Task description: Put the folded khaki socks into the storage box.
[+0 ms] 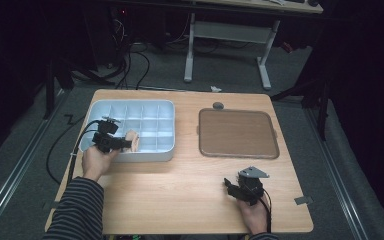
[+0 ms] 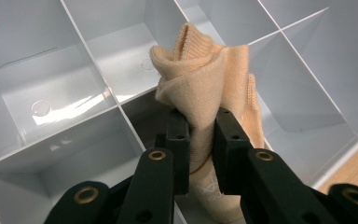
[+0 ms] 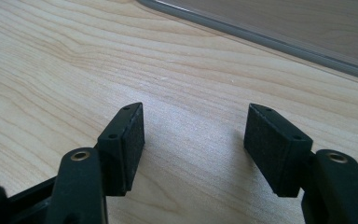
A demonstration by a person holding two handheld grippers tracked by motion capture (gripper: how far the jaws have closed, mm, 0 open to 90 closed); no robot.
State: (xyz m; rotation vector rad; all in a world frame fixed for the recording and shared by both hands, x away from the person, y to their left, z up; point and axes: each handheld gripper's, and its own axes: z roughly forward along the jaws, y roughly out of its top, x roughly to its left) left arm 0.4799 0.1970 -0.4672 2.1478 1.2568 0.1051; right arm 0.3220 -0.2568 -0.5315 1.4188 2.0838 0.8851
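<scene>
Sock (image 2: 205,88), peach knit, bunched, pinched between the pads of the left gripper (image 2: 200,135); jaws nearly closed on the fabric, cloth bulging above and hanging below them. It's held over the organizer (image 1: 166,108), a pale grey-blue divided tray on the left half of the table (image 1: 180,190), at the tray's near edge, about mid-width. In the left gripper view the sock sits above a divider crossing, lower end dipping toward a near-row compartment; can't tell if it touches the floor of the cell. Right gripper (image 3: 193,140) low over bare wood near the front right of the table, jaws wide apart, nothing between them. Brown tray (image 1: 238,132) lies on the right half, well apart from the organizer, its rim just beyond the right gripper
</scene>
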